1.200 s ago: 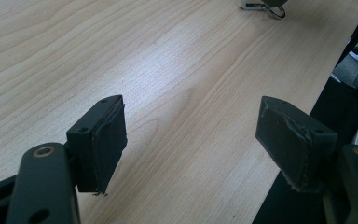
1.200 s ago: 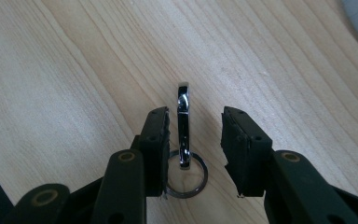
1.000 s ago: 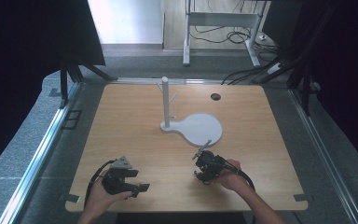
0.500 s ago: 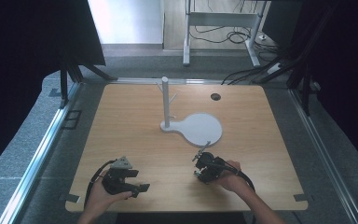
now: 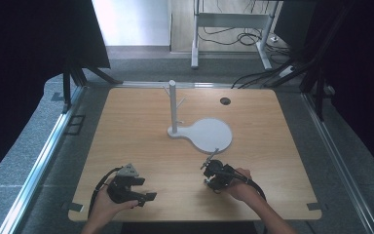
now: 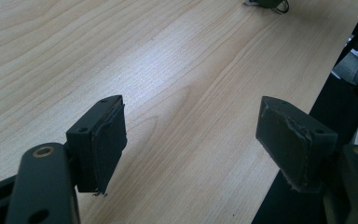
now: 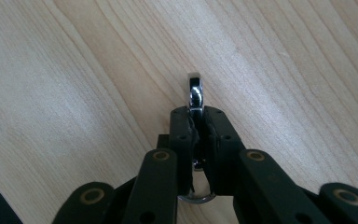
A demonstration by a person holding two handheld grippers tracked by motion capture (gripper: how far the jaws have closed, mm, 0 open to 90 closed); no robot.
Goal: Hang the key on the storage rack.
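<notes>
A white stand [image 5: 172, 105] with small pegs rises from a round white base [image 5: 209, 134] at the middle of the wooden table [image 5: 272, 146]. My right gripper [image 5: 208, 165] is just in front of that base, shut on a thin shiny metal ring [image 5: 211, 157]. In the right gripper view the ring [image 7: 195, 91] sticks up edge-on from between the closed pads of the right gripper [image 7: 196, 119]. My left gripper [image 5: 146, 197] rests near the front left edge. It also appears open in the left gripper view [image 6: 193, 140], with bare wood between its pads.
A black round hole [image 5: 225, 101] sits in the table's back right. Metal rails [image 5: 53, 141] run along both sides of the table. The table's front edge [image 6: 298, 107] lies close beside the left gripper. The other gripper [image 6: 268, 3] lies far off across the wood.
The right gripper has edged slightly toward the table's front with the metal ring still clamped. The left gripper has stayed where it was.
</notes>
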